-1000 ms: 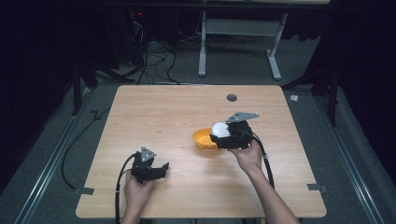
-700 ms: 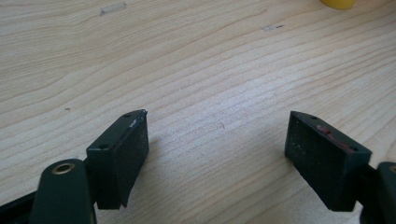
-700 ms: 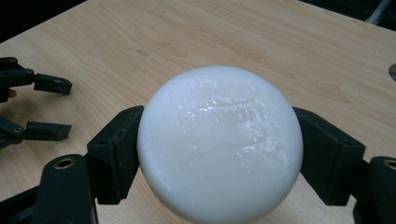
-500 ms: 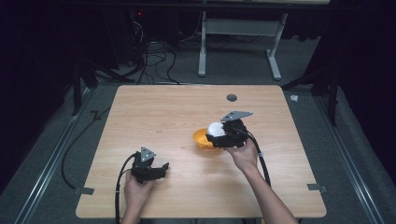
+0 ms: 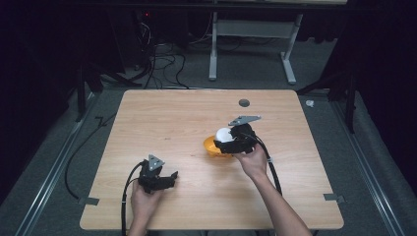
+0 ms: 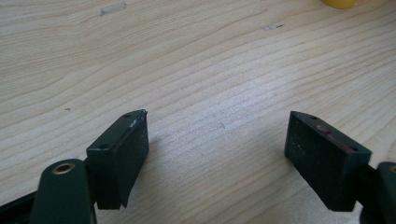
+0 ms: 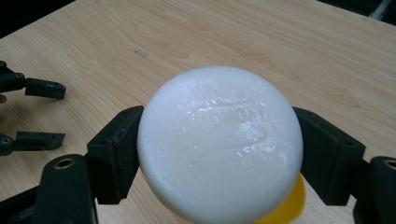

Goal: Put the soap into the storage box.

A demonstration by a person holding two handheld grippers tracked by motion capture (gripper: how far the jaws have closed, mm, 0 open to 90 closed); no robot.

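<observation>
My right gripper (image 7: 219, 154) is pinching a white ball (image 7: 219, 140), both pads pressed against its sides, and it hangs over the yellow bowl (image 5: 212, 147) that sits right of the middle of the counter (image 5: 187, 123). I take this as the placing step: the ball is held above the bowl, not yet let go. Next I would lower it until it rests in the bowl, then spread the jaws; from above I cannot quite tell whether the ball already touches the rim. My left gripper (image 6: 219, 158) rests near the counter's near left corner, jaws spread wide over bare wood. Against the earlier frame, the right gripper has crept slightly toward the far edge; the left has not moved.
</observation>
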